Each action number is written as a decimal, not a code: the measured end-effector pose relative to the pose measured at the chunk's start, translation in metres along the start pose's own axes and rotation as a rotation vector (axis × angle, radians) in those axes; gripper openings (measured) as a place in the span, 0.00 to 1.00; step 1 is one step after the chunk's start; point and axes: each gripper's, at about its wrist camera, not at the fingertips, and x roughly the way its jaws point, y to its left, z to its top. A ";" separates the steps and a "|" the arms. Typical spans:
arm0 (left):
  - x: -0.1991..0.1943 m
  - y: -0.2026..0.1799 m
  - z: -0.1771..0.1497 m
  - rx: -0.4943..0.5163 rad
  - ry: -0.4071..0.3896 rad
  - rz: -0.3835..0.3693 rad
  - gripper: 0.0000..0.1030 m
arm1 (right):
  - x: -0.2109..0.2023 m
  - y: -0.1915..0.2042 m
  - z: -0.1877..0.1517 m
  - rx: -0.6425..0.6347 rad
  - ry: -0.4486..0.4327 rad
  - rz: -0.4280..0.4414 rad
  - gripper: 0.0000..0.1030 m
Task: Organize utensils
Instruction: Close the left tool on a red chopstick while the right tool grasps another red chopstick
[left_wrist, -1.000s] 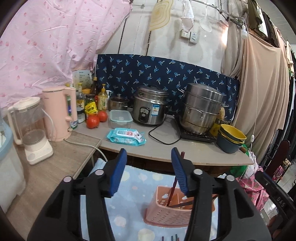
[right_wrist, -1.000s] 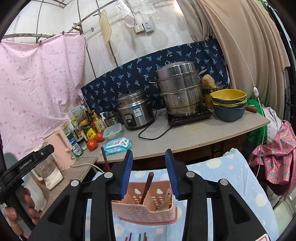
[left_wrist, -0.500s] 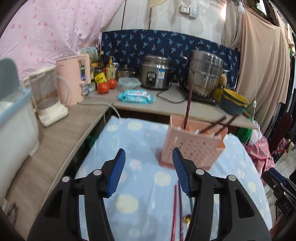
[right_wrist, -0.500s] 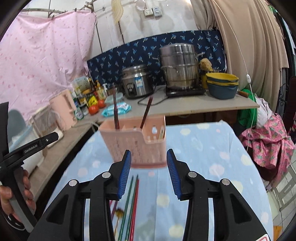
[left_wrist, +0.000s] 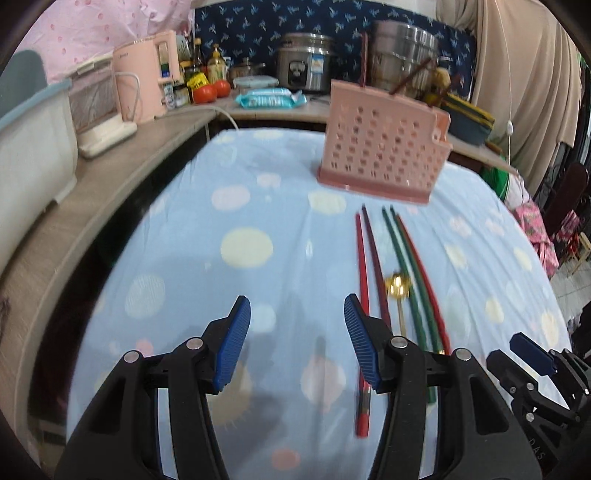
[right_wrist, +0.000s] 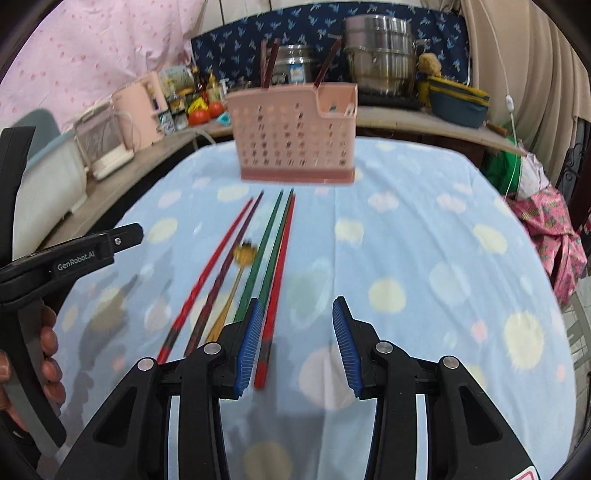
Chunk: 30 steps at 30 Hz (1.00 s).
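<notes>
- Left tongs (left_wrist: 297, 339) open, nothing between the pads, above the dotted blue cloth (left_wrist: 207, 229) on the tabletop
- Right tongs (right_wrist: 295, 345) open and empty; a red chopstick's (right_wrist: 275, 291) near end lies just under the left pad
- Chopsticks (left_wrist: 399, 266) and a gold spoon (left_wrist: 398, 286) lie in a row mid-tabletop; pink rack (right_wrist: 295, 136) stands toward the far edge, holding a few sticks

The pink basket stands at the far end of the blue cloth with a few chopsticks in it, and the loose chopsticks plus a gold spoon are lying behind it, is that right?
Not quite. The loose chopsticks and the gold spoon lie in front of the pink basket, on the near side, towards the grippers, not behind it. The right wrist view shows this. The rest holds: the basket stands at the far end of the blue cloth with a few chopsticks in it.
</notes>
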 end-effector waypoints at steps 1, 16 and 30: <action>0.001 -0.001 -0.007 0.001 0.012 -0.004 0.49 | 0.002 0.003 -0.005 -0.004 0.010 0.001 0.38; -0.001 -0.015 -0.049 0.029 0.054 -0.057 0.49 | 0.020 0.009 -0.029 -0.001 0.076 0.011 0.34; 0.006 -0.025 -0.059 0.058 0.071 -0.088 0.50 | 0.027 0.003 -0.026 0.006 0.077 -0.006 0.19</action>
